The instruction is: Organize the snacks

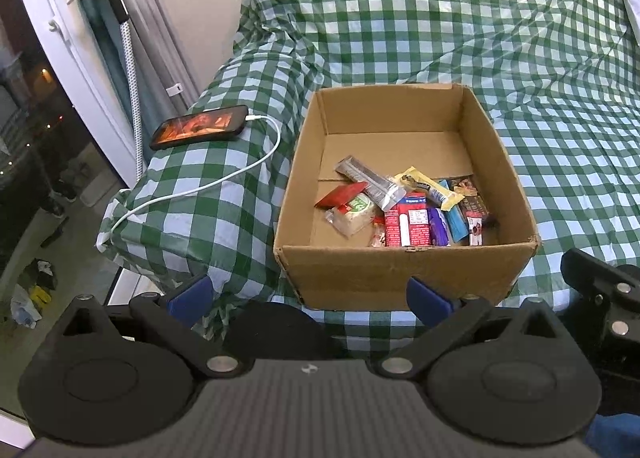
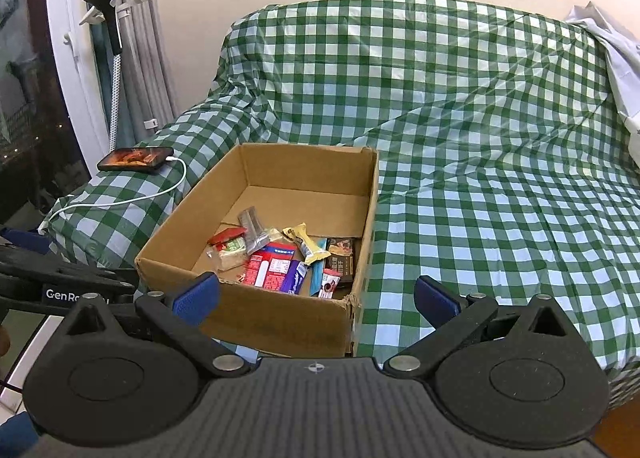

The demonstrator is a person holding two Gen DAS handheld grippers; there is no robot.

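Observation:
An open cardboard box sits on a green-and-white checked cloth. Several snack packets lie in its near half: a silver bar, a red box, a purple wrapper, a yellow bar, a brown packet. My left gripper is open and empty, just in front of the box's near wall. In the right wrist view the box is left of centre with the snacks inside. My right gripper is open and empty, at the box's near right corner.
A phone with a lit screen lies left of the box, on a white charging cable. Curtains and a window frame stand at far left. The cloth-covered surface rises behind the box. The left gripper's body shows at the left edge.

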